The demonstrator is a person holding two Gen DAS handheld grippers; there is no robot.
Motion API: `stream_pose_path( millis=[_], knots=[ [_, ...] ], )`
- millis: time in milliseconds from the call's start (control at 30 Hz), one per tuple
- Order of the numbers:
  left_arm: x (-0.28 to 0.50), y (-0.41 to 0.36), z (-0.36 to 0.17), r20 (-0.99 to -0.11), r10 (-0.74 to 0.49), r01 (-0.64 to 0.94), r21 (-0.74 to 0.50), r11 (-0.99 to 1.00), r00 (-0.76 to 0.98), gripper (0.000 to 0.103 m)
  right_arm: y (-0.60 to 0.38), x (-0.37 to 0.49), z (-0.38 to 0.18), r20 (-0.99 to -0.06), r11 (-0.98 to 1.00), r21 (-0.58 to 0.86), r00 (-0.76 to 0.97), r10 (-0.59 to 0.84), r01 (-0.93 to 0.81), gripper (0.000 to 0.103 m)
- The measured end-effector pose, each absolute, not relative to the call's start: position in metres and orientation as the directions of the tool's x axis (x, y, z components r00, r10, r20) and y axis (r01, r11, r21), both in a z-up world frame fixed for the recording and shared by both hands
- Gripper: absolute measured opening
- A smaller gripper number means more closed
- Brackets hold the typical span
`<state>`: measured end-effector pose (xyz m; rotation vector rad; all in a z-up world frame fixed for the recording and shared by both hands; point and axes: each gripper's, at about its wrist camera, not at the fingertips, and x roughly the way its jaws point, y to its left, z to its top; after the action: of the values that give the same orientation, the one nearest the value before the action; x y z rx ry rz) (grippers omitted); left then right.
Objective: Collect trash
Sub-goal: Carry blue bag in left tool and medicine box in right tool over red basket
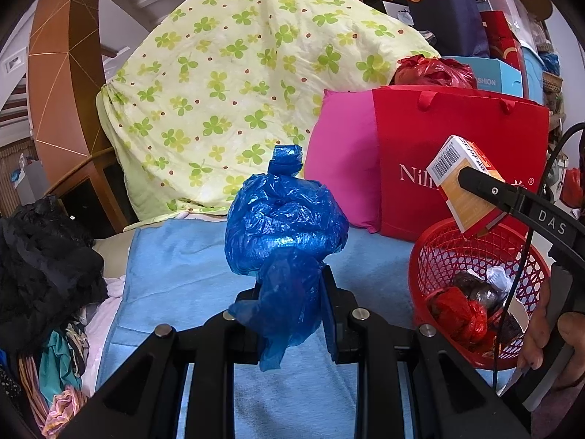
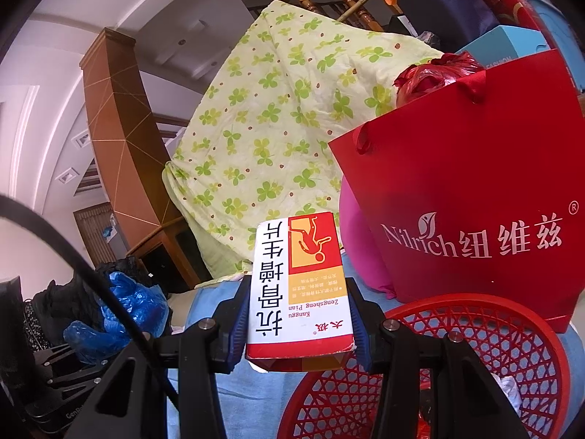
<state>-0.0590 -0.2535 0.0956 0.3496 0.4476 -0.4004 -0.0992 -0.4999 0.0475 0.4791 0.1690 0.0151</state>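
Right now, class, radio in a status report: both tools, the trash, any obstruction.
Left tool shut on blue plastic bag. Right tool shut on medicine box, above red basket. Basket already holds trash. Nothing blocking the drop.

Two black hand-held grippers.
Left gripper: black linkage bars, silver pivot screws, blue pads. Right gripper: same build, white "DAS" lettering, thin black cable.
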Motion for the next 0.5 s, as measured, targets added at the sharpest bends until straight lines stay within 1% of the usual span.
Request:
stream_pose_path(
  millis=[500],
  knots=[
    [-0.0566,-0.2574,0.0894,-0.498,-0.299,0.460,0.237,0.856,0.814,0.027,-0.5048,-0.1001,0.0480,-0.156,0.883,0.469,0.986,0.051,0.029,0.050]
  ],
)
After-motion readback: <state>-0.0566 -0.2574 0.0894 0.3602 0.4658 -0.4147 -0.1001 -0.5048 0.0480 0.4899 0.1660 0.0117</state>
